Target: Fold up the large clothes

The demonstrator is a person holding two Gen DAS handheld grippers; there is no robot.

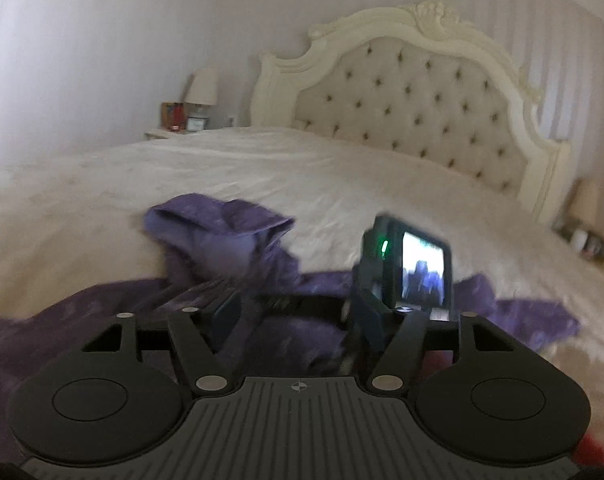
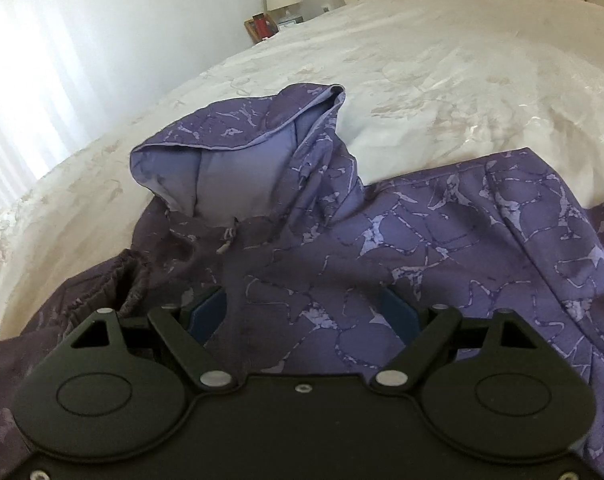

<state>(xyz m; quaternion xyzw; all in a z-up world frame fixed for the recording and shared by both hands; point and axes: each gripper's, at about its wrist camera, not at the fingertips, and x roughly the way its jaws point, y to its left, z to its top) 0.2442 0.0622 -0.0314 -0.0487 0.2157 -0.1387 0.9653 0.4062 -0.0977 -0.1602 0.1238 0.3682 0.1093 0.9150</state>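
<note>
A purple hooded jacket point(image 2: 381, 240) with a pale crackle print lies spread on the bed, its hood point(image 2: 238, 160) standing up with the lighter lining showing. A gathered cuff point(image 2: 118, 284) lies at the left. My right gripper point(image 2: 302, 312) hovers low over the jacket's chest, open wide, with cloth bulging between the blue pads point(image 2: 206, 312) but not pinched. In the left wrist view the jacket point(image 1: 206, 240) is blurred. My left gripper point(image 1: 296, 320) is open just above it. The right gripper's body with its lit screen point(image 1: 417, 268) is close in front of the left fingers.
A cream bedspread point(image 1: 341, 184) covers a wide bed with a tufted headboard point(image 1: 413, 112). A nightstand with a lamp point(image 1: 201, 88) and small items stands at the far left. Another lamp point(image 1: 585, 204) is at the right. Bright curtains point(image 2: 18, 128) hang left of the bed.
</note>
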